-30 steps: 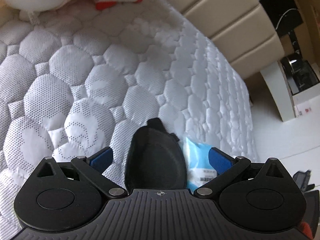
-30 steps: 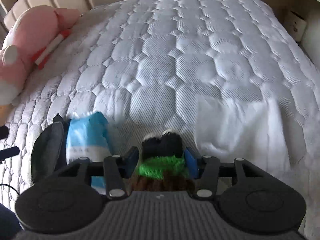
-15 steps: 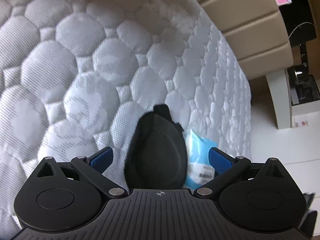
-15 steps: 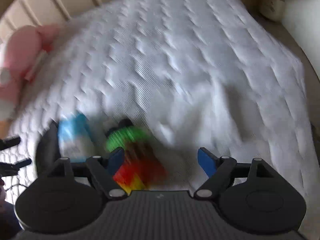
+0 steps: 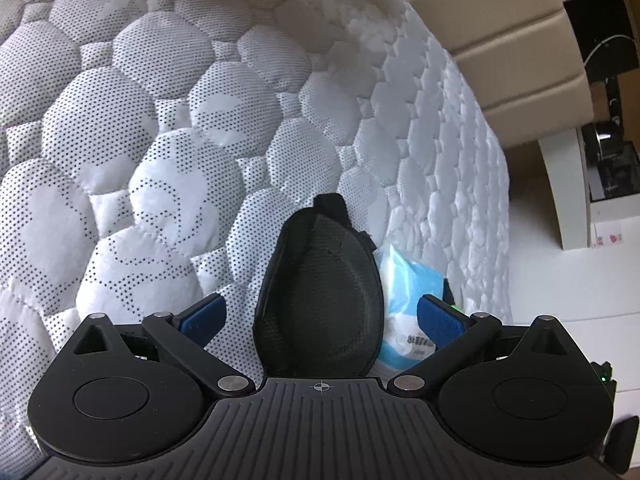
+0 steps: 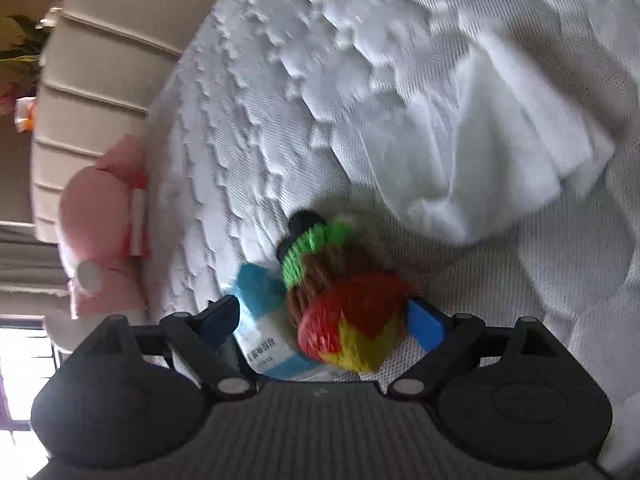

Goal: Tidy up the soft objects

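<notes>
White quilted bed (image 5: 168, 168) under everything here, so quick count: one black eye mask (image 5: 320, 300), one blue and white packet (image 5: 404, 280), one striped yarn toy (image 6: 340, 296) (green, brown, red, yellow bands), one pink plush (image 6: 104, 232) and one white cloth (image 6: 472, 152).

Left gripper (image 5: 320, 318) has its fingers spread wide. The mask sits between them at lower centre, not pinched by either blue pad. The packet is squeezed in just right of the mask, near the right pad.

Right gripper (image 6: 322, 322) has just been opening and its fingers stand wide now. The yarn toy lies on the bed between them, loose, close to the right pad; whether it brushes it I can't tell, it's blurry. The packet (image 6: 264, 320) lies left of the toy, touching it. Plush is at the left edge of that view, cloth is upper right.
</notes>
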`<state>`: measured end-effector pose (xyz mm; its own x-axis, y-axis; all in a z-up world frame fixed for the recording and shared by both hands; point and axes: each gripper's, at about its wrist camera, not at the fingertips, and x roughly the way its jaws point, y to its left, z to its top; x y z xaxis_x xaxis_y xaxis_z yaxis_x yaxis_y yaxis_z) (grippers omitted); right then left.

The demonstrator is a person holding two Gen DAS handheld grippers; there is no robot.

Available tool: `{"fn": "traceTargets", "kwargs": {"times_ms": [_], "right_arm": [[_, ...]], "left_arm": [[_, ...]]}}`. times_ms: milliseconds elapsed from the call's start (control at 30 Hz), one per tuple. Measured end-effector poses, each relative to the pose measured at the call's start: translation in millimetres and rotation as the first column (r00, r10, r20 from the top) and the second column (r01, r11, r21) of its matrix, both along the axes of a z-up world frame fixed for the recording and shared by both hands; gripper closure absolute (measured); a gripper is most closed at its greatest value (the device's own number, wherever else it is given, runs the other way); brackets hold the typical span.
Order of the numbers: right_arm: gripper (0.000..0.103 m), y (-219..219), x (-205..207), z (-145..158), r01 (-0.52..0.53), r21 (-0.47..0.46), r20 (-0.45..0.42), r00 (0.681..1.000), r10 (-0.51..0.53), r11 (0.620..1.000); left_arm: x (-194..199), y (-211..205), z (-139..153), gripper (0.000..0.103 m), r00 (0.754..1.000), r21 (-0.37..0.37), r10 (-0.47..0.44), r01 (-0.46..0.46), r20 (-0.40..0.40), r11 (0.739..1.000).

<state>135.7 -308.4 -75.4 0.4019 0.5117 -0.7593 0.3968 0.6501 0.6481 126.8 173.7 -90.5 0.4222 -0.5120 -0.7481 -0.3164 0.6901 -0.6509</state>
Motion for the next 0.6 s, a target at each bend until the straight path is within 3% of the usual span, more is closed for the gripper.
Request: {"fn": "traceTargets", "kwargs": {"times_ms": [100,167,233,333,433,500,600], "right_arm": [[0.011,-25.9,-4.0,3.1,0.157,-0.103,-0.01,0.987,-0.159,0.982],[0.011,-37.5,-4.5,-10.5,0.277,-0.14,-0.058,0.956,-0.288,0.95],[0.012,-47.9,0.3,-27.9,0.342,-0.136,-0.065,0.933,-0.353,0.93],[0.017,-55.5,8.0,-44.4,0.365,-0.091,-0.062,0.926,-0.371,0.926],[0.044,-41.8,10.3,-43.7,0.319,-0.134,-0.013,0.946,-0.323,0.938],[0.072,-33.5,8.0,-36.8,0.243,-0.159,-0.004,0.969,-0.247,0.957],[0.076,-21.0,-5.1,-31.3,0.175,-0.099,-0.028,0.983,-0.179,0.979]], "left_arm": [[2.9,-2.4,-3.4,0.0,1.0,-0.019,-0.011,0.011,-0.012,1.0],[4.8,-4.0,-5.7,0.0,1.0,-0.032,-0.018,0.018,-0.019,0.999],[5.5,-5.8,-7.3,0.0,0.999,-0.033,-0.029,0.029,-0.026,0.999],[6.0,-6.2,-8.6,0.0,0.999,-0.016,-0.037,0.036,-0.033,0.999],[8.5,-5.1,-13.0,0.0,0.998,-0.011,-0.033,0.033,-0.049,0.999],[8.4,-3.7,-16.2,0.0,0.997,-0.017,-0.031,0.03,-0.064,0.999],[6.8,-3.4,-16.5,0.0,0.997,-0.029,-0.034,0.033,-0.066,0.999]]}}
